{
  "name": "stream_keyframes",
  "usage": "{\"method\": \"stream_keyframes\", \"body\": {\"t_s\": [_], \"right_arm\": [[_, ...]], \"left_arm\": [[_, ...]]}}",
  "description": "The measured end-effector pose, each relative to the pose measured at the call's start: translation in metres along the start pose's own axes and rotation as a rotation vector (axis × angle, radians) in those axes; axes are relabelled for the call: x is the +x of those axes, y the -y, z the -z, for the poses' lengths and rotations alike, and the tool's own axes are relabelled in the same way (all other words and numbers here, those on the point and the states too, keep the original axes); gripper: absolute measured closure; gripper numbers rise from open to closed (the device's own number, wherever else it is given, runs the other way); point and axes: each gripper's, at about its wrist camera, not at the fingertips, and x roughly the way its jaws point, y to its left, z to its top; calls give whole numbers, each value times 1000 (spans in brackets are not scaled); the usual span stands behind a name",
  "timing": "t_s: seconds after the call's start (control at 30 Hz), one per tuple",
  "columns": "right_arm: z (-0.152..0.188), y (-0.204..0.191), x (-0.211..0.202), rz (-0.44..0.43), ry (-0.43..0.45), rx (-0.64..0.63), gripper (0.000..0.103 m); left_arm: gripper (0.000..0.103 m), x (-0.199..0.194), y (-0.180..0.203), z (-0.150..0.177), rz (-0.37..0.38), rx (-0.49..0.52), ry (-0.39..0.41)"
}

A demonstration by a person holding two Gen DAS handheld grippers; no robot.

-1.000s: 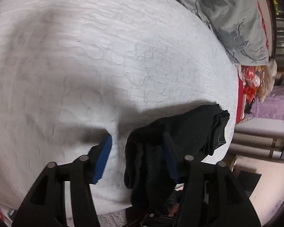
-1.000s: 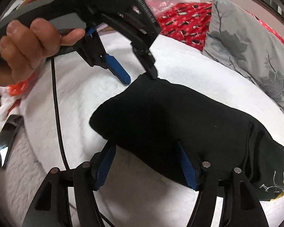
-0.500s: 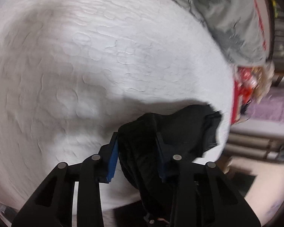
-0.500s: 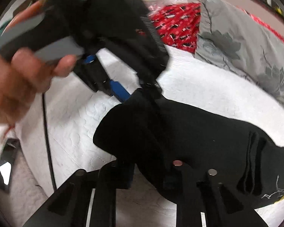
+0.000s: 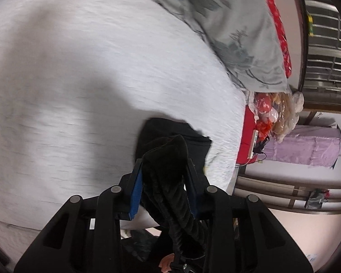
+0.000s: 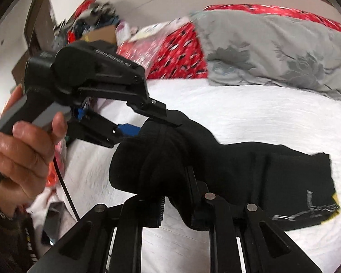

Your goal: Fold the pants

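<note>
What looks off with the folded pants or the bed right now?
Nothing is damaged or spilled. The black pants are bunched at the end where both the left tongs and right tongs pinch them, so the bundle looks lopsided above the white bedspread. Clutter sits beyond the bed's edge.

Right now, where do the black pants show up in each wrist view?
Left wrist view: the black pants sit low and centre, bunched between the left gripper fingers.
Right wrist view: the pants stretch from centre to lower right, pinched by both grippers, the right gripper at bottom.
Shared landmark: the grey floral pillow on the white bedspread.
</note>
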Motion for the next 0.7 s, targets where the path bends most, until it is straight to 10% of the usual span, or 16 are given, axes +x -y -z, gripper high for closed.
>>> {"method": "stream_keyframes", "body": {"t_s": [0.43, 0.7], "right_arm": [[32, 185, -46, 10, 10, 444, 87], [65, 253, -42, -71, -70, 629, 79]], "left_arm": [[71, 170, 129, -5, -232, 124, -129], [67, 183, 151, 9, -295, 155, -81]]}}
